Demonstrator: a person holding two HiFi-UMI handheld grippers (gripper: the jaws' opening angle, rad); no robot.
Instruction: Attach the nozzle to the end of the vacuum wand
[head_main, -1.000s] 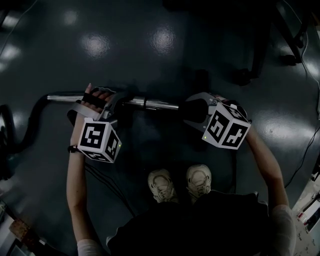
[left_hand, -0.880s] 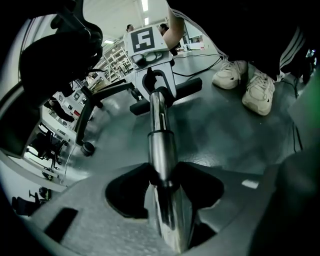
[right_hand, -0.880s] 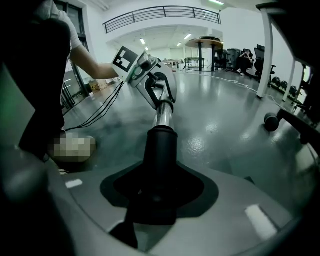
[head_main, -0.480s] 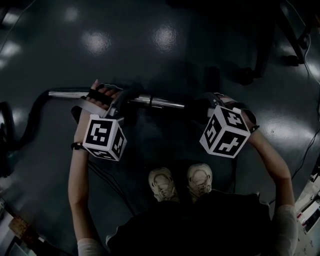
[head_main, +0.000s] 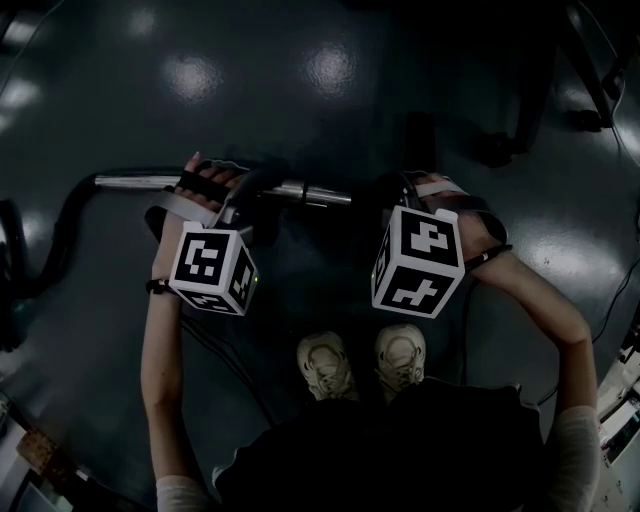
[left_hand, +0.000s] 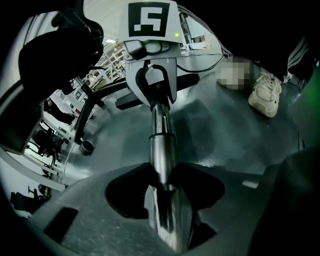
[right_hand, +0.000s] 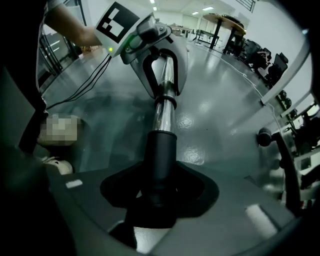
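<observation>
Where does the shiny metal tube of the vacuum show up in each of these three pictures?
Head view: the wand lies level across the middle.
Left gripper view: the wand runs up the centre from the jaws.
Right gripper view: the wand is at upper centre, beyond the black nozzle.
Shared landmark: the pale shoes, only an edge at the right gripper view's lower left.
</observation>
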